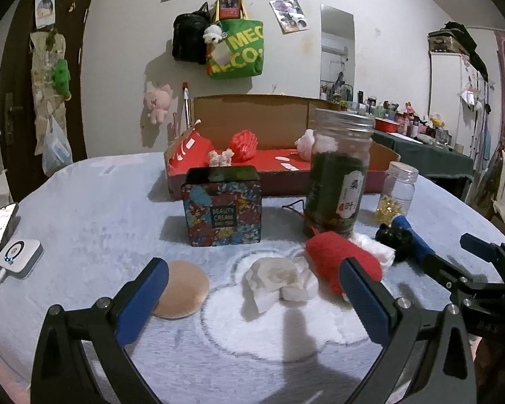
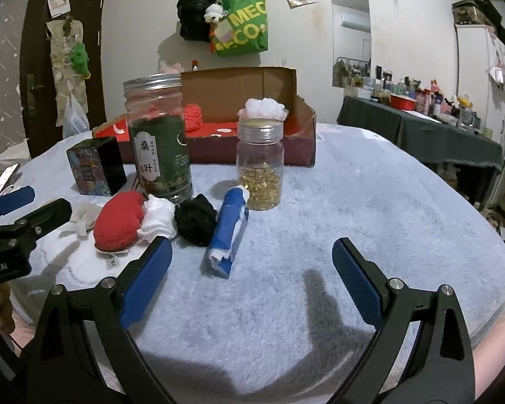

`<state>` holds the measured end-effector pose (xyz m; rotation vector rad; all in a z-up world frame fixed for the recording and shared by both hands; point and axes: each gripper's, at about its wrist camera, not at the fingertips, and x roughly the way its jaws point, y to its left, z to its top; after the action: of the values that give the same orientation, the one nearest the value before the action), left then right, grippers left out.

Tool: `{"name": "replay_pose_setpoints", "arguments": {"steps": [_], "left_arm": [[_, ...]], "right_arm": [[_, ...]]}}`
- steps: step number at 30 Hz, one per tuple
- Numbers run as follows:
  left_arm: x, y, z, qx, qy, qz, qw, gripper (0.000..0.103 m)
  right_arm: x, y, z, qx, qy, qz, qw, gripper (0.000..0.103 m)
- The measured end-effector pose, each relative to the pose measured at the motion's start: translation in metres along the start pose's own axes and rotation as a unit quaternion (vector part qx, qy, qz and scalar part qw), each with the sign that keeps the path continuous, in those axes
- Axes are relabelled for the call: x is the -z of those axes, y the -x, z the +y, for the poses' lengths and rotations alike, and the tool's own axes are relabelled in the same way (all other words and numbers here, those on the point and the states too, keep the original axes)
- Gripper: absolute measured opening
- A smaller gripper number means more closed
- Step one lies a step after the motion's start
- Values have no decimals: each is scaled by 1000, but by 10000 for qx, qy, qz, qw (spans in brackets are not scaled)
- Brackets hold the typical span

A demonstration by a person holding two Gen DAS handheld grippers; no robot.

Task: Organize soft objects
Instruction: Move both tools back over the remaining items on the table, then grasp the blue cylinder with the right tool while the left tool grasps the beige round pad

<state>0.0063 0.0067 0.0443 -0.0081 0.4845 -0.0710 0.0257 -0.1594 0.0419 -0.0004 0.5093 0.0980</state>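
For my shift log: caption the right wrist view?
Open right hand-held gripper faces a blue roll and black scrunchie.

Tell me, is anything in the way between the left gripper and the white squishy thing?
No, nothing visible is. The left gripper is open and empty, and the white soft thing lies right ahead of its fingers on the fluffy blanket. The red cushion sits beside it on the right, and the round tan puff on the left.

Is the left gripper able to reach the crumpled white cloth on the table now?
Probably yes. The left gripper is open, and the crumpled white cloth lies straight ahead between its fingers with nothing in front. The red soft pouch touches the cloth's right side and may be caught too.
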Motion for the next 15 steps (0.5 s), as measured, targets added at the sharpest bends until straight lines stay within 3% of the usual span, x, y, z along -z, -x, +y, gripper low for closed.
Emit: {"name": "replay_pose_setpoints", "arguments": {"steps": [15], "left_arm": [[-8, -8, 38, -332, 52, 223, 9992, 103]], "right_arm": [[-3, -19, -7, -96, -159, 235, 9995, 97]]}}
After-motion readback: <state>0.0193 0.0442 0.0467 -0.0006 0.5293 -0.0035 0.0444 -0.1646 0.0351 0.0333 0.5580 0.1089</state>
